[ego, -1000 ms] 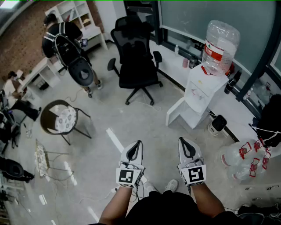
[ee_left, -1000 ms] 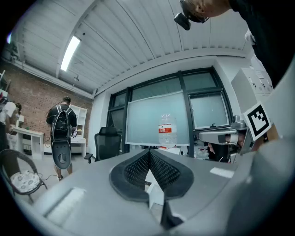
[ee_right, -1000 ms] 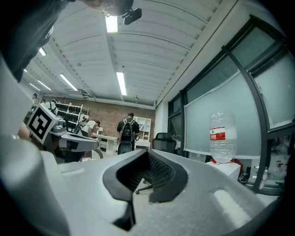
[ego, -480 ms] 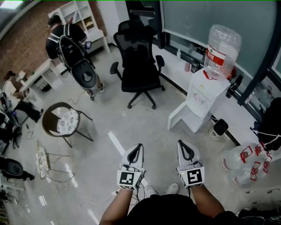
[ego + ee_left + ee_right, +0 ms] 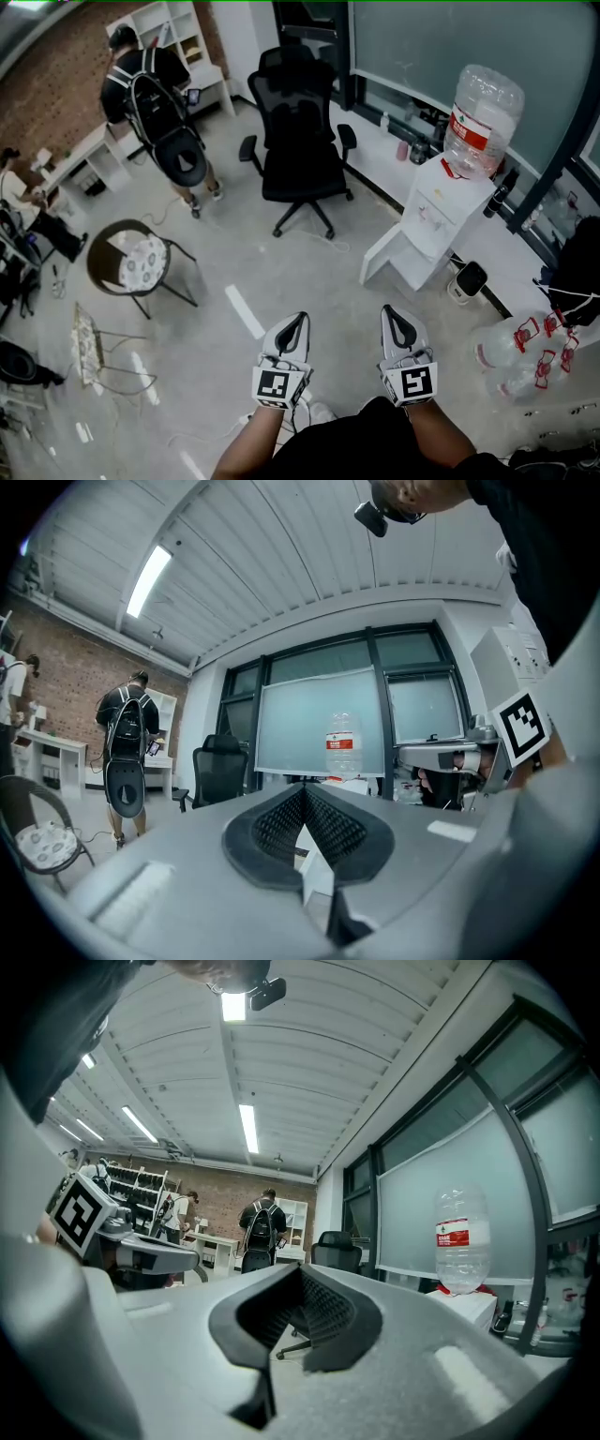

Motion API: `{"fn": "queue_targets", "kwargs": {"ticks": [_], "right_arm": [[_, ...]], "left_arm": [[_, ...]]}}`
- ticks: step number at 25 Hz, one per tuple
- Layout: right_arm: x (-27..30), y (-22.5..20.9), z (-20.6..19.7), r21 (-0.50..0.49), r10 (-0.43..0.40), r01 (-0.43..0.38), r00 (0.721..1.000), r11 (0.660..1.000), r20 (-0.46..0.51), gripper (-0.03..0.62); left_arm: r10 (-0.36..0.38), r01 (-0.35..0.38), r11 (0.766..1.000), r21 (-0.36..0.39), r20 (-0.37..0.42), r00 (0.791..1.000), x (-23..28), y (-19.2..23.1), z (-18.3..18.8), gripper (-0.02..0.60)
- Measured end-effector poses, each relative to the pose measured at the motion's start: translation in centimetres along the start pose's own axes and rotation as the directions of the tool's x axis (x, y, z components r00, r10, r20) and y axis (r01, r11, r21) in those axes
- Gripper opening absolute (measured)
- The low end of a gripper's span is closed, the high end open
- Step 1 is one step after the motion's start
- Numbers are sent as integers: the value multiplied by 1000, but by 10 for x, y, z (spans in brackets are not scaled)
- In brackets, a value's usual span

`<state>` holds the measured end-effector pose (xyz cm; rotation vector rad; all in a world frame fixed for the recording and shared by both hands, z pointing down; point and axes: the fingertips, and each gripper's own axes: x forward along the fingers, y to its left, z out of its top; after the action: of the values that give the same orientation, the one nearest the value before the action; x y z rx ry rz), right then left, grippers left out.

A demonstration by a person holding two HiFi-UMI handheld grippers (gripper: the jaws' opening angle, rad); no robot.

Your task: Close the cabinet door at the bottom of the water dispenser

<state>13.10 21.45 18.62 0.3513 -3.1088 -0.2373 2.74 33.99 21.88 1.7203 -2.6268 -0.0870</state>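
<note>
The white water dispenser stands at the right by the window wall, with a clear bottle on top. Its bottom cabinet door hangs open, swung out to the left. My left gripper and right gripper are held side by side low in the head view, well short of the dispenser, both shut with nothing between the jaws. In the left gripper view the shut left gripper points toward the bottle. From the right gripper view, the bottle is right of the shut right gripper.
A black office chair stands left of the dispenser. A round chair and a person with a backpack are further left. Several empty water bottles lie at the right, and a small black-and-white appliance sits by the dispenser.
The head view has shifted a little: the dispenser and chair sit slightly further right and the grippers slightly lower. Both grippers stay shut and side by side.
</note>
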Motion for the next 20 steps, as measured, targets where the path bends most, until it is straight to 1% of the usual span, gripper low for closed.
{"fn": "queue_targets", "kwargs": {"ticks": [5,9,12,17,20], "right_arm": [[10,10,-3,-2,-17,17,1000,1000,-8,3],[26,6,-10,-17,-12,12,1000,1000,-25,3],[45,-6,-16,-12,-8,8,999,1000,-33,3],[85,-40,-25,-11,-10,10,999,1000,-36,3],[114,-59,-19,-43,2,-2,1000,999,-2,3]], "left_arm": [[-11,11,999,-35,16,1000,1,20,1,18],[-22,22,998,-53,-6,1000,17,31,-11,18],[-41,40,998,-57,-6,999,42,34,-11,18],[-57,55,997,-56,-29,998,90,42,-15,18],[-56,54,997,-53,-40,998,124,50,-13,18]]}}
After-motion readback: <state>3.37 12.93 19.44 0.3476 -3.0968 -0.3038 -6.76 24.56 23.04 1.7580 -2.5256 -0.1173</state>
